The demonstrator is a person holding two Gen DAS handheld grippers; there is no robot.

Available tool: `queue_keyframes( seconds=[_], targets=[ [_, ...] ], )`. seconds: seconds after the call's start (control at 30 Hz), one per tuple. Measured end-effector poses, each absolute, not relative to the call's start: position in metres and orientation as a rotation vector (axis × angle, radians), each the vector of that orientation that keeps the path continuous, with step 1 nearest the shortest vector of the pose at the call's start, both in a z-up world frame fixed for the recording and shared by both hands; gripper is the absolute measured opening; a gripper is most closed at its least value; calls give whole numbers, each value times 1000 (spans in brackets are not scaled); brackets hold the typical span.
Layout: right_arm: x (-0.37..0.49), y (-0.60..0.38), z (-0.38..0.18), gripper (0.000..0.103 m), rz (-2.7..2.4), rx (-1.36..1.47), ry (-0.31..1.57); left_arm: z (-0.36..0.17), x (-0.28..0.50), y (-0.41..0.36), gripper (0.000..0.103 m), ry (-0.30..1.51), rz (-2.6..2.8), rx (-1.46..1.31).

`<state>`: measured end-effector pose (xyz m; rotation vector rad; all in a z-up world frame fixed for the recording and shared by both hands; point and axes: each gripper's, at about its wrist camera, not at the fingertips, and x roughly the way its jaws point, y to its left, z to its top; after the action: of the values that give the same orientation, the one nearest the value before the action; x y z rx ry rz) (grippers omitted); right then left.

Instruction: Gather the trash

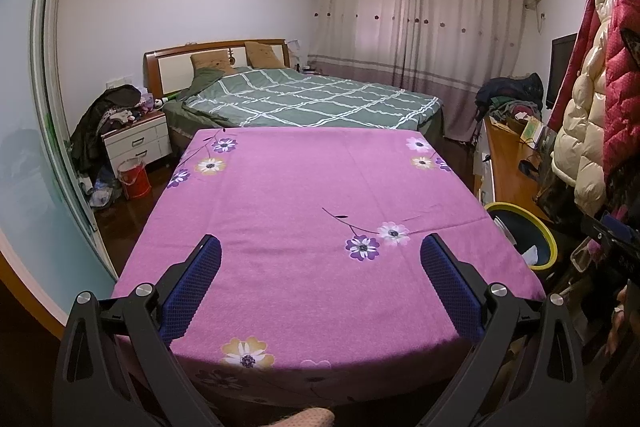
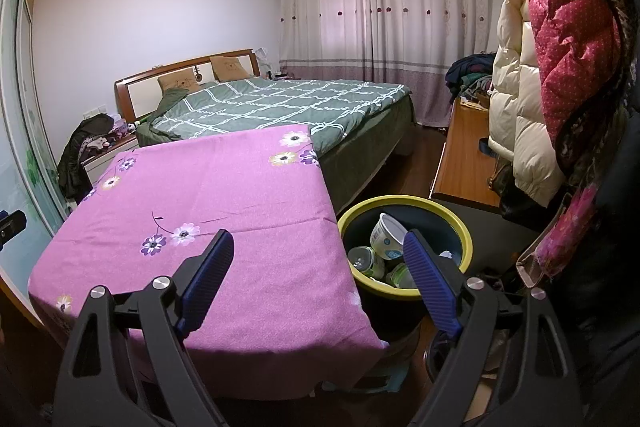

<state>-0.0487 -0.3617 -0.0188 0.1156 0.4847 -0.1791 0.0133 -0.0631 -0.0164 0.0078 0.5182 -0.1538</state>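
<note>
A dark bin with a yellow rim (image 2: 466,239) stands on the floor at the right edge of a table draped in a pink flowered cloth (image 2: 224,195). Inside it lie a white tub (image 2: 387,233) and a couple of cans (image 2: 362,259). My right gripper (image 2: 318,247) hangs open over the table's right edge and the bin, with nothing between its blue pads. In the left wrist view my left gripper (image 1: 320,251) stands open above the pink cloth (image 1: 304,187), holding nothing. The bin (image 1: 552,247) shows there at the right, partly hidden by the table.
A bed with a green checked quilt (image 1: 312,99) lies beyond the table. A wooden desk (image 2: 464,155) with clothes piled on it runs along the right wall, under hanging padded coats (image 2: 560,47). A cluttered nightstand (image 1: 136,139) and red bucket (image 1: 134,179) stand at the left.
</note>
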Motion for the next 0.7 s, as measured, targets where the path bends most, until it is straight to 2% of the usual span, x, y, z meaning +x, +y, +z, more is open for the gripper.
queue_keyframes(
  seconds=[0.7],
  targets=[
    [-48, -362, -19, 82, -180, 116, 485, -16, 16, -59, 98, 529, -167, 5]
  ],
)
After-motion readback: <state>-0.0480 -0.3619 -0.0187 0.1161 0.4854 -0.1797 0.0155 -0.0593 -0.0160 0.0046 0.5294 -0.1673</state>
